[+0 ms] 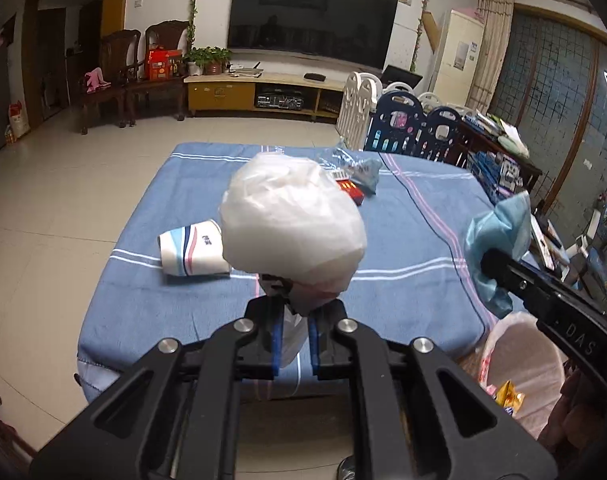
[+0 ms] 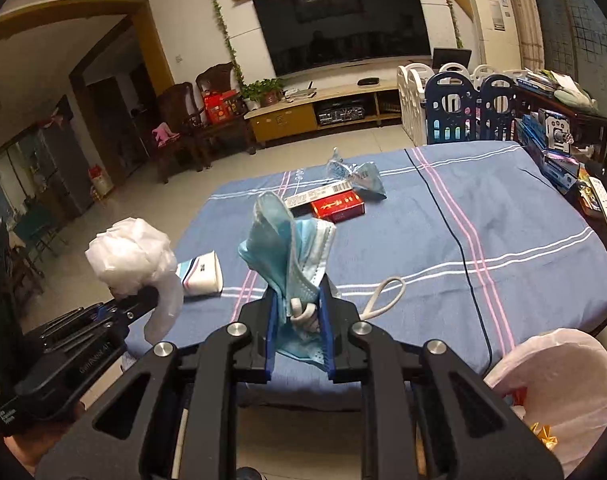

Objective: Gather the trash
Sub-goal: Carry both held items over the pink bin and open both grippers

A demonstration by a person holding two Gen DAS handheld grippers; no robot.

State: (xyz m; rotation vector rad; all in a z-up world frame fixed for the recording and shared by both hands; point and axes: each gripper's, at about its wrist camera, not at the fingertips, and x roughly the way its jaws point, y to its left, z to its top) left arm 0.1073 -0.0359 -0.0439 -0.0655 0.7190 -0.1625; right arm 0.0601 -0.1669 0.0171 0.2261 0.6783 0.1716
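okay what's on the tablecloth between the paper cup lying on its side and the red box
Nothing. In the right wrist view, only bare blue striped tablecloth lies between the paper cup and the red box; the face mask held up in the right gripper partly hides that stretch.

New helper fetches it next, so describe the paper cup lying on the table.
On the blue striped tablecloth, look near its left edge. The white paper cup lies on its side there, banded blue and pink; unlike the red box farther back, it is round and pale.

Colours on the bench

Blue cloth (image 2: pixel 443 240) with white and pink stripes; white bag (image 1: pixel 291 224); pale blue mask (image 2: pixel 291 248); red box (image 2: pixel 337 208).
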